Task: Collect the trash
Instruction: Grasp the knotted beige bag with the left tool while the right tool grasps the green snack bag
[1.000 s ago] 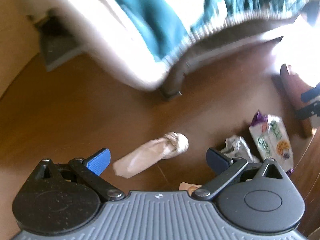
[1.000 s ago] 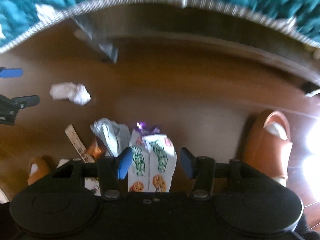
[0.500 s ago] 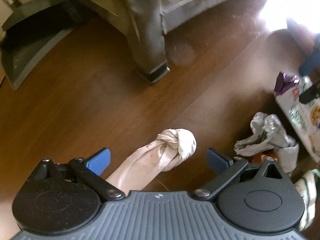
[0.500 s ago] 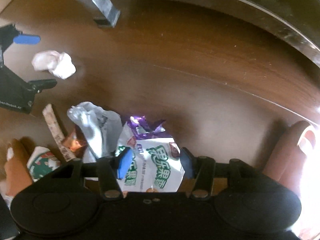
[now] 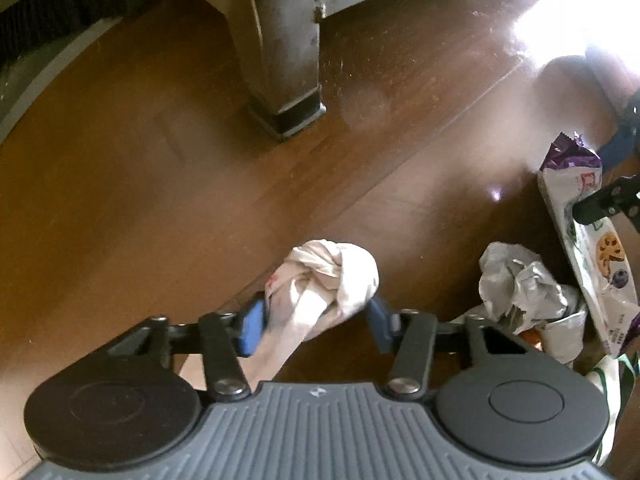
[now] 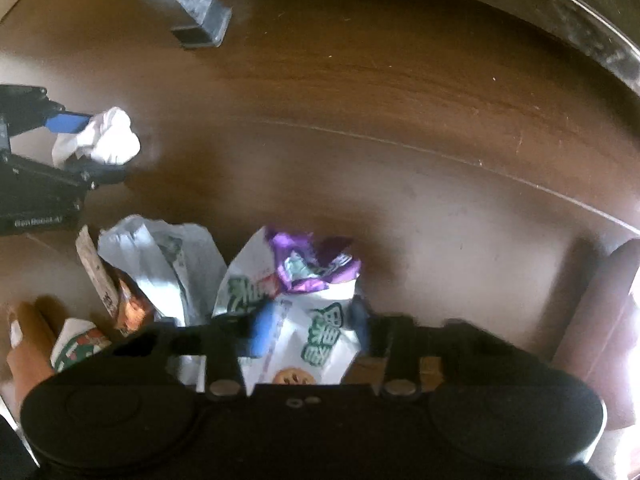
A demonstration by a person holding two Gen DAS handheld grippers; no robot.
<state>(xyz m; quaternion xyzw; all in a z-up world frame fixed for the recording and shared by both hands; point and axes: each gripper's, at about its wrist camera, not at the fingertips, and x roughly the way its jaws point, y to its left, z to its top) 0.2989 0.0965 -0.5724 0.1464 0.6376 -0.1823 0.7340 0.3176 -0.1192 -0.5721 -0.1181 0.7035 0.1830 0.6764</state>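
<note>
We saw left hand-held gripper [image 5: 316, 320] clenched on wad [image 5: 324, 280], long axis toward frame bottom; right hand-held gripper [image 6: 308, 332] grasping packet [image 6: 296, 304], lower centre.

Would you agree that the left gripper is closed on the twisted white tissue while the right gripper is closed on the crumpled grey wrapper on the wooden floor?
Not quite. The right gripper is closed on the white and purple snack bag, as the right wrist view shows; the crumpled grey wrapper lies untouched beside it. The left gripper does grip the twisted white tissue.
</note>
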